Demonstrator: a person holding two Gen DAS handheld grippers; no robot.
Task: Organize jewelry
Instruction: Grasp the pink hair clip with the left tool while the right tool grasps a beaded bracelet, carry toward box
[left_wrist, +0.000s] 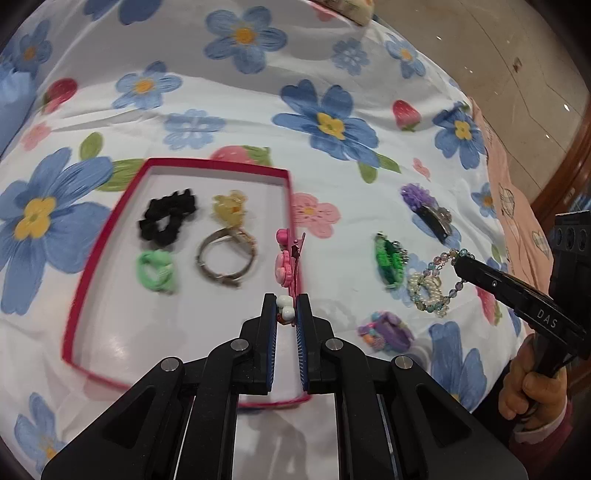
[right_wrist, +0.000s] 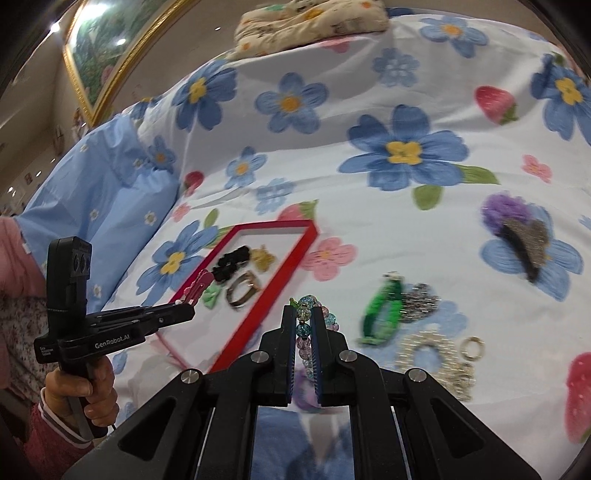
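Observation:
A red-rimmed box (left_wrist: 110, 221) lies on the flowered bedspread and holds a black scrunchie (left_wrist: 168, 218), a green hair tie (left_wrist: 157, 271), a yellow clip (left_wrist: 229, 208) and a metal bangle (left_wrist: 225, 258). My left gripper (left_wrist: 287, 306) is shut on a pink flower hair clip (left_wrist: 288, 258), held above the box's right rim. My right gripper (right_wrist: 303, 314) is shut on a glass bead bracelet (right_wrist: 306, 314), lifted off the cloth; it shows in the left wrist view (left_wrist: 460, 262). The box also shows in the right wrist view (right_wrist: 288, 258).
On the bedspread right of the box lie a green clip (left_wrist: 389, 258), a pearl bracelet (left_wrist: 424, 288), a purple flower clip (left_wrist: 424, 203) and a purple beaded piece (left_wrist: 384, 328). A metal ring (right_wrist: 472, 347) lies by the pearls. A pillow (right_wrist: 310, 26) sits far back.

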